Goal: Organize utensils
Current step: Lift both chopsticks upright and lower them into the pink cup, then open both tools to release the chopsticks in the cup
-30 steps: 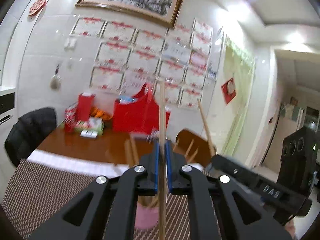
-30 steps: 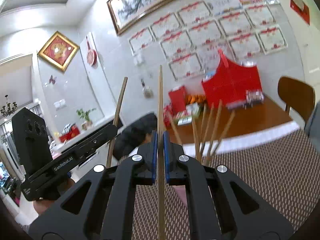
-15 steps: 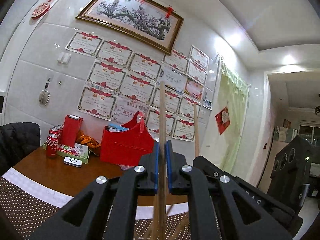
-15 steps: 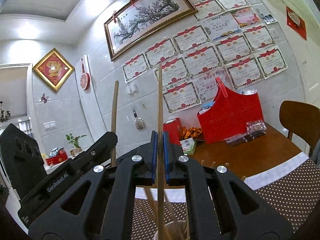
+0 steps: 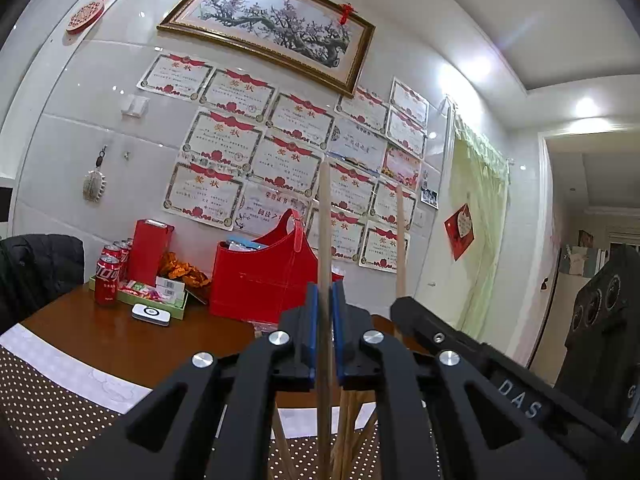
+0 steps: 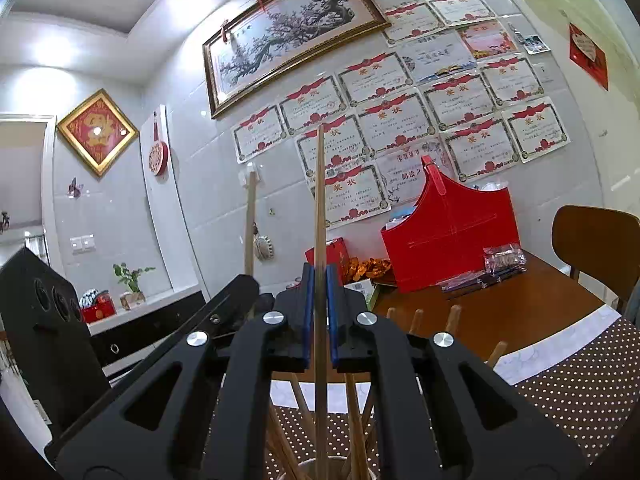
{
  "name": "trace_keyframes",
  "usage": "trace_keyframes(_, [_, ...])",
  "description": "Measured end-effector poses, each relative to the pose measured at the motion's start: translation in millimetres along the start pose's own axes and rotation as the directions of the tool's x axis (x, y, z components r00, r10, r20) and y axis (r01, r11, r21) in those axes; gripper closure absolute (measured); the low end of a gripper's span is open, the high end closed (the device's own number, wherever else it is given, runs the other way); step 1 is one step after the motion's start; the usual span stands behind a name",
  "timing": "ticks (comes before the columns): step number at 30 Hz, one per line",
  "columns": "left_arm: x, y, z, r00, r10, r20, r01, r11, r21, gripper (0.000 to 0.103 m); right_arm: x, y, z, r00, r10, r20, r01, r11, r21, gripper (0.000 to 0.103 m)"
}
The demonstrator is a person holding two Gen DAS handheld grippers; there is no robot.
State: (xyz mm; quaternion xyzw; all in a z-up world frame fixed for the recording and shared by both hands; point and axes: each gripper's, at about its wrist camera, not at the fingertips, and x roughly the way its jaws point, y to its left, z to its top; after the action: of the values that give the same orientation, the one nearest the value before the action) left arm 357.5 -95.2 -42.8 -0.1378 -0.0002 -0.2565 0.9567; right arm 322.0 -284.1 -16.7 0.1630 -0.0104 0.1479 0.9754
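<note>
My left gripper (image 5: 325,304) is shut on a wooden chopstick (image 5: 325,220) that stands upright between its blue pads. My right gripper (image 6: 319,280) is shut on another wooden chopstick (image 6: 319,200), also upright. Each gripper shows in the other's view, the right one (image 5: 472,360) beside me with its chopstick (image 5: 400,240), the left one (image 6: 200,328) with its chopstick (image 6: 250,224). Several more chopsticks (image 6: 352,420) stand in a holder below the right gripper; its rim (image 6: 340,460) barely shows. Chopstick tips (image 6: 452,318) poke up behind the fingers.
A brown table (image 5: 120,344) carries a red basket (image 5: 256,276), cola cans (image 5: 107,280), a red box (image 5: 148,252) and a tray of snacks (image 5: 160,292). A dotted mat (image 6: 580,380) covers the near part. A wooden chair (image 6: 596,248) stands at right, a dark-covered chair (image 5: 40,268) at left.
Both grippers have tilted upward with their chopsticks still held, so the views now show more wall and less mat. The holder has dropped to the bottom edge.
</note>
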Motion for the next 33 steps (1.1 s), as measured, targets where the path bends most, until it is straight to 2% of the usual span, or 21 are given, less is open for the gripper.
trace_keyframes(12, [14,17,-19,0.998,0.047,-0.048,-0.046,0.999,0.013,0.096,8,-9,-14,0.999,-0.018,-0.046,0.019,1.000,0.015,0.096])
trace_keyframes(30, [15,19,-22,0.996,0.026,-0.090,-0.022,0.999,0.040,0.096,9,-6,-13,0.994,-0.014,-0.113,0.016,1.000,0.016,0.096])
trace_keyframes(31, [15,19,-22,0.995,0.023,-0.096,-0.019,0.999,0.042,0.090,10,-6,-13,0.992,-0.014,-0.122,0.016,1.000,0.015,0.095])
trace_keyframes(32, [14,19,-21,0.995,0.021,-0.101,-0.017,0.999,0.043,0.076,10,-6,-13,0.991,-0.017,-0.129,0.019,1.000,0.015,0.094])
trace_keyframes(33, [13,20,-19,0.994,0.035,-0.099,-0.032,0.999,0.039,0.073,10,-6,-12,0.991,-0.019,-0.135,0.022,1.000,0.020,0.086])
